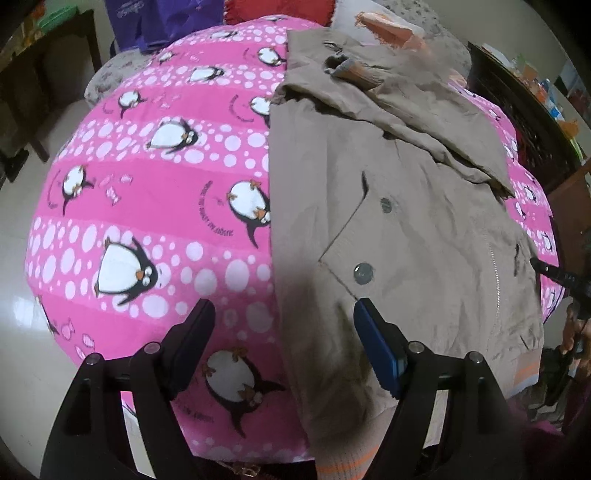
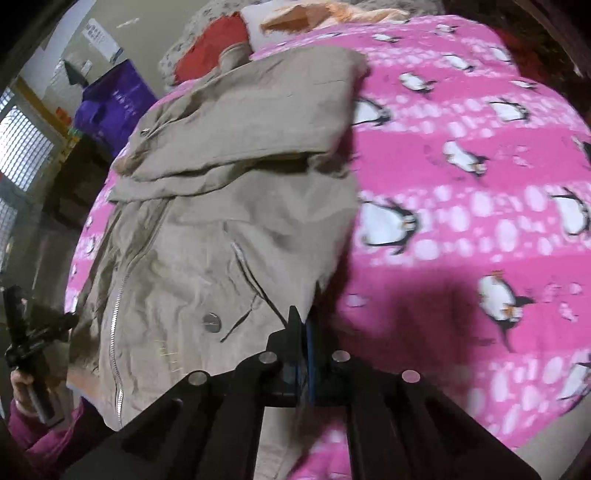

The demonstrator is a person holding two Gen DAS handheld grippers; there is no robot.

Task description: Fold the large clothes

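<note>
Beige cotton-like jacket (image 1: 406, 221) lies spread on the pink penguin-print blanket (image 1: 147, 192), covering its right part in your left wrist view and its left part in your right wrist view. One sleeve (image 1: 388, 99) is folded across the upper chest, its ribbed cuff (image 1: 351, 68) with an orange stripe pointing toward the far end. You can see two metal snap buttons (image 1: 364, 273) on a flap, a zipper (image 2: 116, 314) running down the front, and the ribbed hem with an orange band (image 1: 526, 369) at the near edge.

Your left gripper (image 1: 284, 328) is released, its jaws spread wide. One finger hangs over the blanket, the other blue-padded finger (image 1: 376, 347) over the jacket's left edge; whether either touches the cloth cannot be told.

Your right gripper (image 2: 301, 332) is clenched on the jacket, its jaws pressed together with the right edge of the cloth pinched between them, just beside a snap button (image 2: 211, 322) and a slanted pocket opening (image 2: 243, 266).

Beyond the blanket's far end lie a red cloth (image 2: 210, 44), an orange cloth (image 1: 384, 27) and a purple bag (image 2: 110, 103). Dark furniture (image 1: 524, 122) stands beside the bed.
</note>
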